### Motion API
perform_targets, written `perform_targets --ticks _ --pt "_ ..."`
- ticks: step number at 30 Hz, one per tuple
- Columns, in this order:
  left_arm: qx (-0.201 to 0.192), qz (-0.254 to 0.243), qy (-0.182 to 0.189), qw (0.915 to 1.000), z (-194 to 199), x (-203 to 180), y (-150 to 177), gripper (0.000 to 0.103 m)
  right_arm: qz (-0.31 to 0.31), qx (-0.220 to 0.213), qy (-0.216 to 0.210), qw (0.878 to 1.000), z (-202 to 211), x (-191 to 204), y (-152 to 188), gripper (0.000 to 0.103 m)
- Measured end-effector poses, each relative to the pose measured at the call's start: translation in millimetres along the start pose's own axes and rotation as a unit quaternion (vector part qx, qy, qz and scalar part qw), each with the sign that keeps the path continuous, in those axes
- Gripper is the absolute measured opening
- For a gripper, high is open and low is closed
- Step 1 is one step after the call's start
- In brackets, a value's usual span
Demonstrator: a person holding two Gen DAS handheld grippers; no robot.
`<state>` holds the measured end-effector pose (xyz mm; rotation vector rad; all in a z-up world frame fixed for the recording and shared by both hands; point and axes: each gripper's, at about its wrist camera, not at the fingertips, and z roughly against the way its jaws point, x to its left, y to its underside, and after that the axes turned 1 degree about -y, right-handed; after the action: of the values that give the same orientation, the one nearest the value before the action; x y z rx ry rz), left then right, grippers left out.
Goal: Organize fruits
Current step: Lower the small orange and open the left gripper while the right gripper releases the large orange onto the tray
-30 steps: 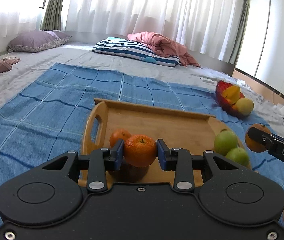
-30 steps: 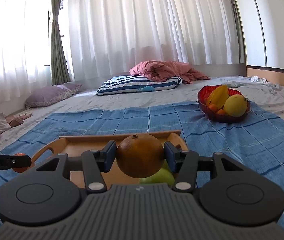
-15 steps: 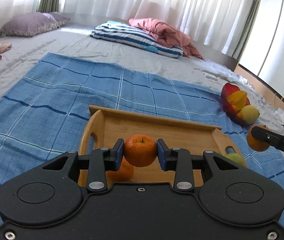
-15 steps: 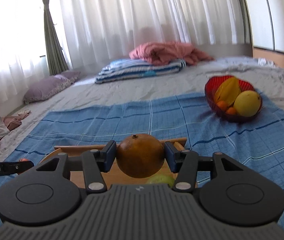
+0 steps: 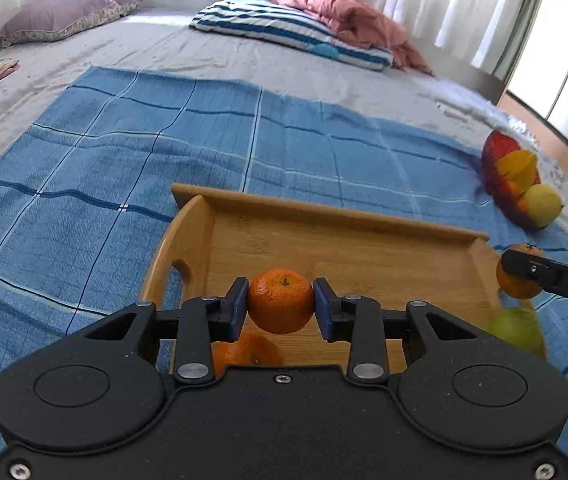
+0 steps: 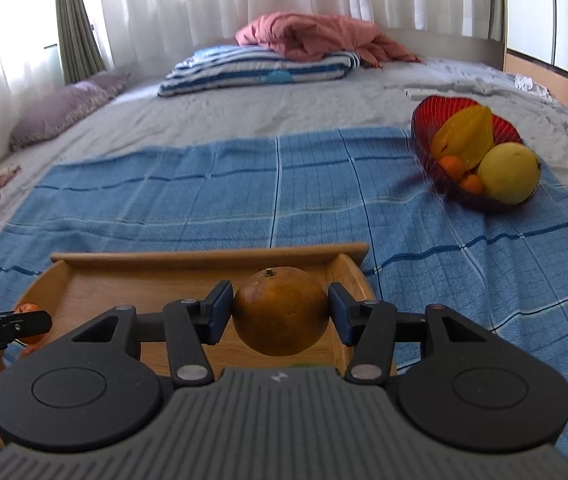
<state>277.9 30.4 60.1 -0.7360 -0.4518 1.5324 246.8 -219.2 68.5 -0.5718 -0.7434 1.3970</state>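
I am holding a mandarin point(image 5: 281, 300) in my left gripper point(image 5: 281, 307), the blue pads pinching it at its widest sides with the stem up. It is hanging above the near part of the wooden tray point(image 5: 344, 224), where another mandarin point(image 5: 248, 354) is lying just below it and a green fruit point(image 5: 516, 328), blurred, is sitting by the right wall. My right gripper point(image 6: 281, 314) is clamping a larger, duller brownish orange point(image 6: 281, 312) the same way, over the tray's right end.

I am judging both fruits to be light, round and smooth-skinned, so they are likely to roll once let go. The mandarin looks soft under its loose peel, and a light squeeze across the middle should do. The orange looks firmer and heavier, so the pads need to be sitting squarely on its sides.

Beyond the tray, on the blue checked blanket point(image 6: 204, 200), a red bowl point(image 6: 424, 120) is holding a starfruit point(image 6: 464, 136), a large yellow fruit point(image 6: 508, 172) and small oranges.
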Motion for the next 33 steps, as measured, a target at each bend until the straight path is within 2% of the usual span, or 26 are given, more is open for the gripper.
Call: perform_targets --ticks 10,33 --pt "0.022 0.003 -0.017 0.9996 -28 5 1 0.033 0.003 0.028 0.019 0.999 -28 -2 4 0.056" --pt "0.026 -0.005 -0.028 0.9993 -38 7 3 0.033 -0.003 0.045 0.027 0.999 -45 -8 10 0.056"
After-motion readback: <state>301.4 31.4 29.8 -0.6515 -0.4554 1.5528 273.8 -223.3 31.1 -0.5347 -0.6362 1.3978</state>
